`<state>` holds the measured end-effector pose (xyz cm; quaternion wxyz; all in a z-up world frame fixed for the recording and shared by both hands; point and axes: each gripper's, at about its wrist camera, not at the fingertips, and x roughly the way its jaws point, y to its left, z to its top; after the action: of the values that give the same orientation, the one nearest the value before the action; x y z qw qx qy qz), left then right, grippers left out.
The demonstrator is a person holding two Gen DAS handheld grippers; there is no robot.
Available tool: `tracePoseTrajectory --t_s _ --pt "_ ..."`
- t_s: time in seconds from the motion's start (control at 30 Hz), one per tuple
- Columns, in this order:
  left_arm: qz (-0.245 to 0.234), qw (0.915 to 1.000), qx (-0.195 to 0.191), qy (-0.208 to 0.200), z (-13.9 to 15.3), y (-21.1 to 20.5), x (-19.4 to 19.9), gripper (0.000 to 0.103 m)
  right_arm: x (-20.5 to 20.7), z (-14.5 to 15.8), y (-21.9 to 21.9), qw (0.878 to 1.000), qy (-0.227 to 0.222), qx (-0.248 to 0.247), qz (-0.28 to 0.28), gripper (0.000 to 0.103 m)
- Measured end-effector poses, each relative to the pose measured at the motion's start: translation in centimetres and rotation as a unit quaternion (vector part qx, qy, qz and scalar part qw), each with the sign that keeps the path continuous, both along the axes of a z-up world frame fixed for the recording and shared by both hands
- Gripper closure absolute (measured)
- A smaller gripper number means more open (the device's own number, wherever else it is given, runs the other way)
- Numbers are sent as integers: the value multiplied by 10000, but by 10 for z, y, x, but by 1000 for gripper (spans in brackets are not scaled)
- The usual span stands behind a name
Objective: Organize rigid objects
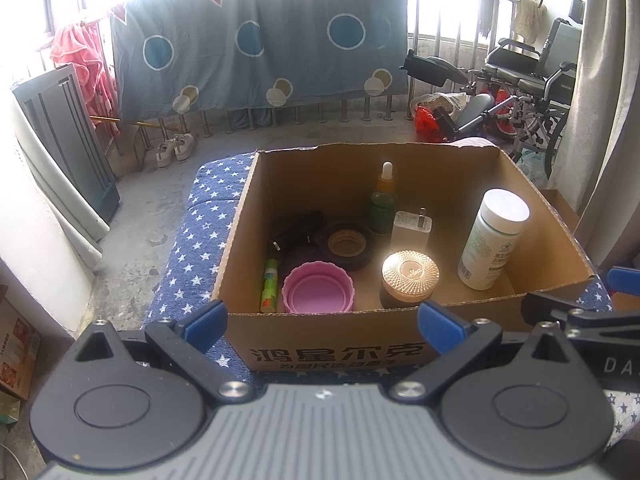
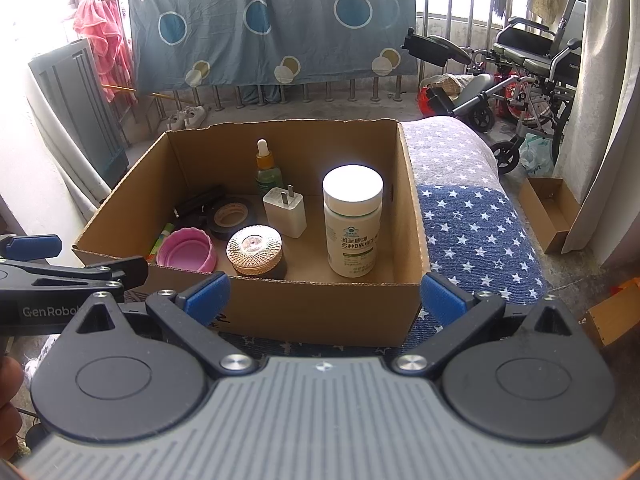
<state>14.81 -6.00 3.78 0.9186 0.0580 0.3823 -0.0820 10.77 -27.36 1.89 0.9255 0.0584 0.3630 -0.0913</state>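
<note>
Both sets of jaws spread wide, empty, just short of the cardboard box (image 2: 320,312); white bottle (image 2: 352,220) upright ahead of right jaws.

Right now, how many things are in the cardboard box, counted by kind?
Bottles: 2, white pill bottle and green dropper bottle
Jars: 1, gold-lidded jar
Tape rolls: 1, black
Chargers: 2, white, black
Pink cups: 1
Small tubes: 1
Total: 8

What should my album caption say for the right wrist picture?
Open right gripper facing a cardboard box of bottles and lids.
</note>
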Motion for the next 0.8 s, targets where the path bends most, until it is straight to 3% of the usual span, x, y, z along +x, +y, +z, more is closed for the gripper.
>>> tracePoseTrajectory --t_s 0.8 --pt "14 10000 9 -15 1 0 -2 1 1 2 0 10000 -17 -11 9 1"
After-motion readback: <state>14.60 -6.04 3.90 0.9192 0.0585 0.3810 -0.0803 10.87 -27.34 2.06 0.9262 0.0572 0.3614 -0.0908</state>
